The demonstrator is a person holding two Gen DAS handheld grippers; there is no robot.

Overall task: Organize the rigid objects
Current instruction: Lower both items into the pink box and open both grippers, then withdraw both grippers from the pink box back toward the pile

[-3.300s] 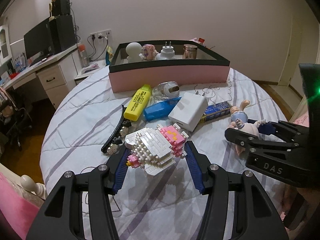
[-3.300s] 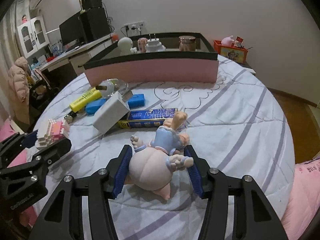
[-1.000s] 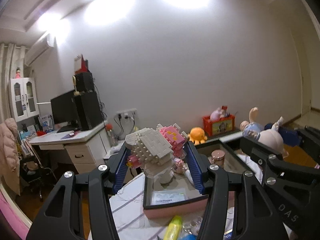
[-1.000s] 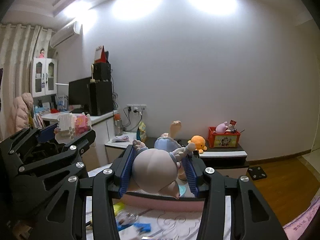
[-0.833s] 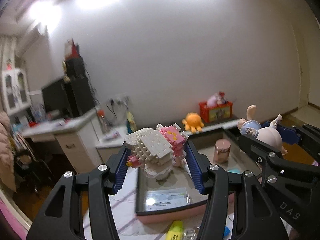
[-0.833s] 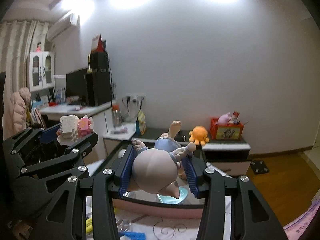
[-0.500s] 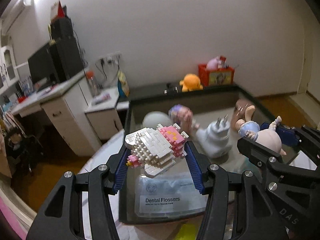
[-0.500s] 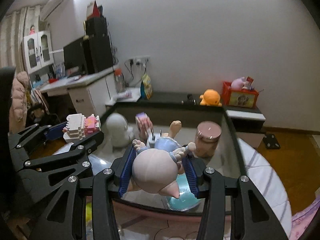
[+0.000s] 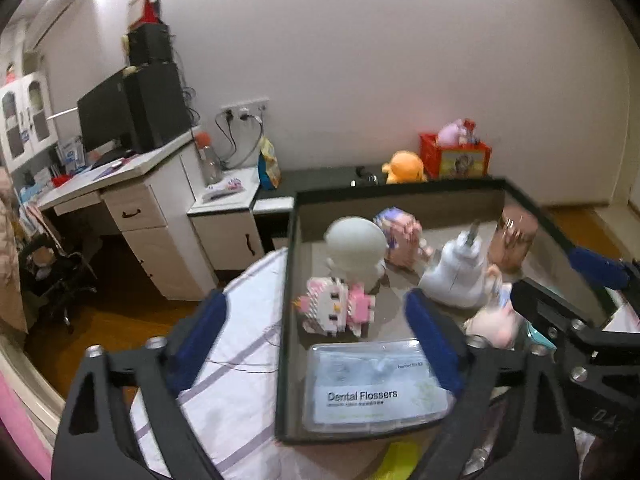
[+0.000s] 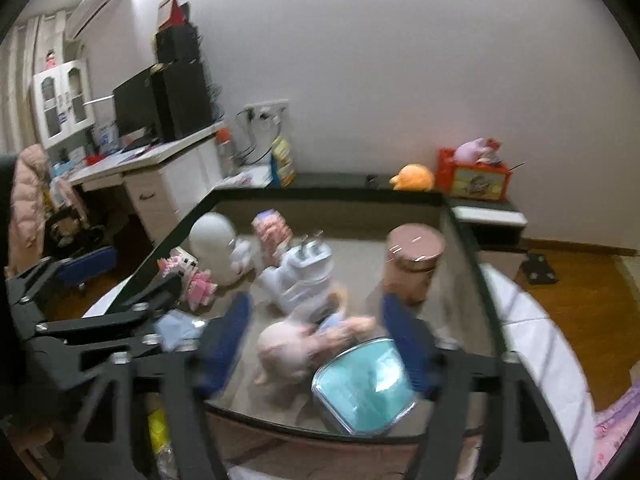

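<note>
The right gripper hangs over the box with its jaws spread wide. A blurred doll lies on the box floor between them, touching neither. A teal-lidded jar sits at five o'clock of the doll, a white plug adapter at twelve, a copper tin at one.
</note>
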